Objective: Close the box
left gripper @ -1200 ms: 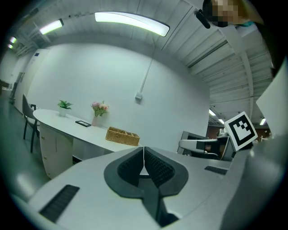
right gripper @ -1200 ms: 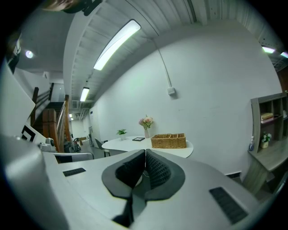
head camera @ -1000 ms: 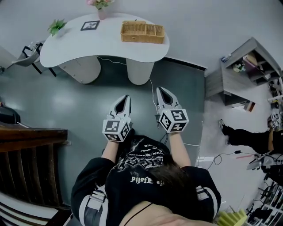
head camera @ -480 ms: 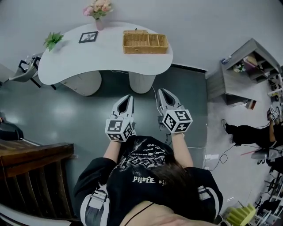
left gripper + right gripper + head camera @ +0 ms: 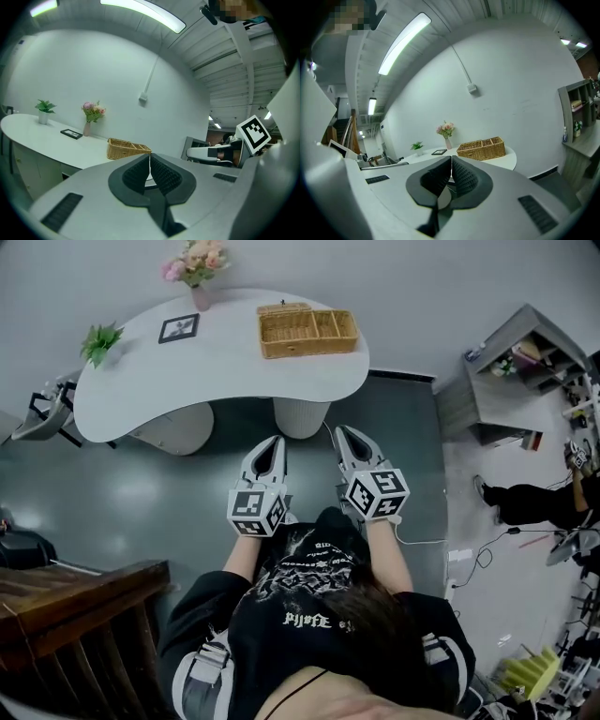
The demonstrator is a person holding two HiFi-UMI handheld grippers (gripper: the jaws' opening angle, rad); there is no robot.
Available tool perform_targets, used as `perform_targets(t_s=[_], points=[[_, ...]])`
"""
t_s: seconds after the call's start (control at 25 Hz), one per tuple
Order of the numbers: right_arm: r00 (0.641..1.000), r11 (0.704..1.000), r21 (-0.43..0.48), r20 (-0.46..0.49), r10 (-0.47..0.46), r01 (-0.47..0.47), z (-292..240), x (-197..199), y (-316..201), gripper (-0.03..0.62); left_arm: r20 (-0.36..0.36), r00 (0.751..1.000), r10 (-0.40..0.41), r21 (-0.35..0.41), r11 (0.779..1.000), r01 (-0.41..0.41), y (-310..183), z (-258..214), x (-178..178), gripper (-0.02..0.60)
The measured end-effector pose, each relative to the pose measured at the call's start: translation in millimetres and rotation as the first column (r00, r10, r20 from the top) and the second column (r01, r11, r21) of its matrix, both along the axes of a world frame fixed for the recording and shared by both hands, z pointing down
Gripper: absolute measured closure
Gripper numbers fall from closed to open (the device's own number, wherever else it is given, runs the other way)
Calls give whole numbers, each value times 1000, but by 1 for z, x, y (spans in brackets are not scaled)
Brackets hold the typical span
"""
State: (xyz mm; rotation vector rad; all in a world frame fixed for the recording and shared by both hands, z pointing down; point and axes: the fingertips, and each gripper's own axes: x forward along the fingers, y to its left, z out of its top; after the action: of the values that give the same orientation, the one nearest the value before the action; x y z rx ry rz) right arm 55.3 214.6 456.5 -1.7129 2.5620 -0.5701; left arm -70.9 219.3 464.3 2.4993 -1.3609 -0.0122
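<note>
Nearer than a second ago, the white table [image 5: 141, 381] looms larger in both gripper views as the person walks toward it. Box [image 5: 307, 331], wicker, at the table's right end: being light, it may slide or be knocked askew if shut jaws prod it instead of catching its lid. It lies well ahead of both grippers, untouched. Left gripper [image 5: 271, 443] and right gripper [image 5: 344, 434]: jaws pressed together, nothing between them.
</note>
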Motion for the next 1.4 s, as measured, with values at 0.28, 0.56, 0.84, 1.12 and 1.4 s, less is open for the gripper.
perform_targets(t_s=[0.28, 0.56, 0.84, 1.12, 1.4], points=[[1000, 1000, -9, -23, -21, 21, 5, -14, -7, 569, -19, 999, -26, -18, 1000, 26, -8, 4, -16, 555], [996, 997, -3, -52, -72, 72, 7, -23, -34, 569, -5, 998, -65, -25, 998, 65, -20, 9, -19, 555], [991, 992, -3, -44, -123, 123, 15, -24, -72, 569, 24, 992, -124, -27, 992, 125, -51, 14, -19, 555], [991, 991, -18, -35, -131, 131, 18, -8, -124, 569, 38, 991, -129, -34, 991, 131, -102, 11, -2, 556], [991, 989, -85, -39, -127, 123, 34, 21, -181, 569, 67, 991, -115, -51, 992, 118, -160, 16, 25, 555]])
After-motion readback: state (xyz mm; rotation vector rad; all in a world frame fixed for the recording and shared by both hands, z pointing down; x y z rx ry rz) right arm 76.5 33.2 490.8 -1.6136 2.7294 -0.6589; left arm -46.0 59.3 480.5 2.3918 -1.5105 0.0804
